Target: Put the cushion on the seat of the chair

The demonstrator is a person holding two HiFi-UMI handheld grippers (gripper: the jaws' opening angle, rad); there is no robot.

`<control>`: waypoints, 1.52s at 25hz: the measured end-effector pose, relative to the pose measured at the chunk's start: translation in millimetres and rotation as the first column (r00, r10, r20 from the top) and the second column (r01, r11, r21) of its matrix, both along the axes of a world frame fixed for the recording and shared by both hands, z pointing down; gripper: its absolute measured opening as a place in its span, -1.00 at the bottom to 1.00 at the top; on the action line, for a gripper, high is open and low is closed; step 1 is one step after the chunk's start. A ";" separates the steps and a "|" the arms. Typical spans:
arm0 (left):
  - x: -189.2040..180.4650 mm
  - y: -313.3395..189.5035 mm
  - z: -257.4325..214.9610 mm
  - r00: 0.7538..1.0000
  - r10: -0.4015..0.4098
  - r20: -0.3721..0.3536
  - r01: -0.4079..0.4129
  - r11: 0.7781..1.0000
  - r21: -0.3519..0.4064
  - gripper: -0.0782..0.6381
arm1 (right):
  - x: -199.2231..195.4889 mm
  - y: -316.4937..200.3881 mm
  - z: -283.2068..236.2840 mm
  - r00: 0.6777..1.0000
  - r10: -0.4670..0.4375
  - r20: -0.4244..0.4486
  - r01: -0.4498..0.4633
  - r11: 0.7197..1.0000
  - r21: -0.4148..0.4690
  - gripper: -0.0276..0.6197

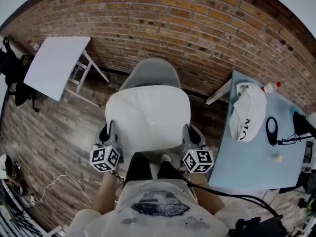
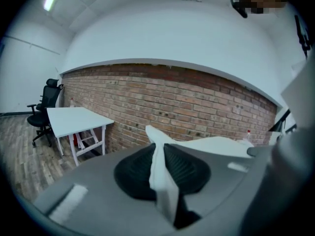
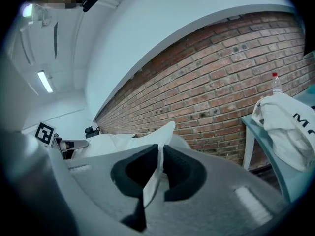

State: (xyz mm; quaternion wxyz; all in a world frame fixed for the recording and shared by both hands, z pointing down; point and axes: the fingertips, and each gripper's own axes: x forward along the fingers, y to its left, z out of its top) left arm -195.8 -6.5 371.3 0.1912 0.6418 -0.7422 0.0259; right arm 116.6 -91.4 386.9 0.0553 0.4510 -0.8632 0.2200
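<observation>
Nearest item: wearer's printed T-shirt (image 1: pixel 157 209), at the bottom of my head view, with both forearms reaching forward.

Left gripper (image 1: pixel 107 131): clamped on the left edge of the white cushion (image 1: pixel 148 113). Its own view shows a fold of white fabric pinched between the black pads (image 2: pixel 134 173).

Right gripper (image 1: pixel 190 135): likewise clenched, on the cushion's right edge, with white fabric nipped between its jaws.

White cushion: spread flat between the two grippers, over the seat of the grey shell chair (image 1: pixel 150 70) and in front of its backrest. I cannot tell whether it rests on the seat.

White folding table (image 1: pixel 55 65): left, near the brick wall (image 1: pixel 187 19).

Black office chair (image 2: pixel 43 102): beside that table.

Pale blue table (image 1: pixel 252 172): right, carrying a white bag (image 1: pixel 247 111) and a red-capped bottle (image 1: pixel 270 87).
</observation>
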 end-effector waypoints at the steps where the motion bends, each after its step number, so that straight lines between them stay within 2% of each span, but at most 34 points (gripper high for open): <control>1: -3.7 -5.2 4.5 1.000 0.018 -0.005 -0.018 1.000 -0.006 -0.67 | -1.7 -0.3 3.8 1.000 0.018 -0.008 -0.019 1.000 -0.006 -0.82; 7: -34.7 -42.4 38.8 0.990 0.139 -0.038 -0.141 0.989 -0.044 -0.67 | -27.7 -2.5 32.9 0.988 0.147 -0.045 -0.149 0.988 -0.043 -0.82; 12: -57.6 -76.5 69.4 0.963 0.264 -0.054 -0.267 0.962 -0.065 -0.67 | -52.4 2.3 60.2 0.960 0.268 -0.076 -0.273 0.959 -0.072 -0.82; 16: -70.4 -92.7 99.7 0.945 0.322 -0.063 -0.326 0.941 -0.088 -0.67 | -65.7 4.6 84.7 0.942 0.322 -0.095 -0.330 0.940 -0.090 -0.82; 25: -79.1 -110.0 182.2 0.924 0.371 -0.087 -0.380 0.917 -0.124 -0.67 | -79.1 6.2 155.3 0.920 0.368 -0.133 -0.383 0.917 -0.112 -0.82; 38: -69.9 -131.6 291.8 0.926 0.365 -0.092 -0.376 0.910 -0.173 -0.67 | -68.2 -16.7 262.1 0.921 0.355 -0.161 -0.376 0.917 -0.131 -0.82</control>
